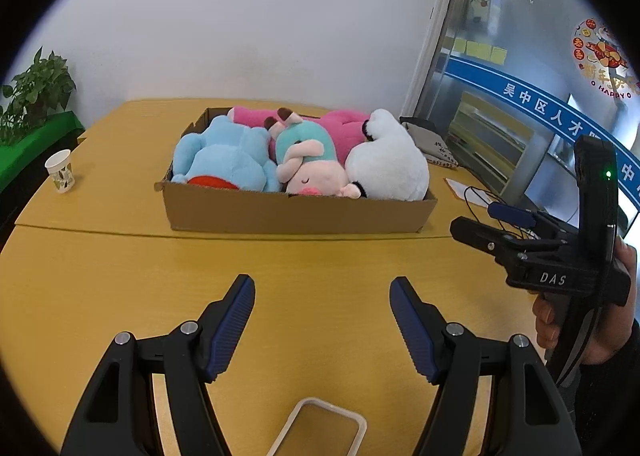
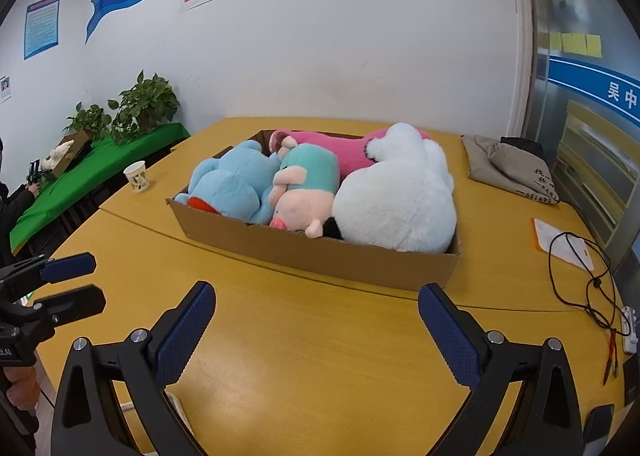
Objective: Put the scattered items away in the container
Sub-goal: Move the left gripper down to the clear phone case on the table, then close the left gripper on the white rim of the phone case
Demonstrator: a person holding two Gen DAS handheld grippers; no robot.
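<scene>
Yellow table (image 1: 120, 256) bearing cardboard box (image 1: 296, 211) packed with plush toys (image 2: 394, 195); left gripper (image 1: 322, 296) and right gripper (image 2: 316, 310) both spread wide, grasping nothing.

L hand-held gripper (image 1: 322, 298) jaws apart, R hand-held gripper (image 2: 317, 306) likewise
</scene>
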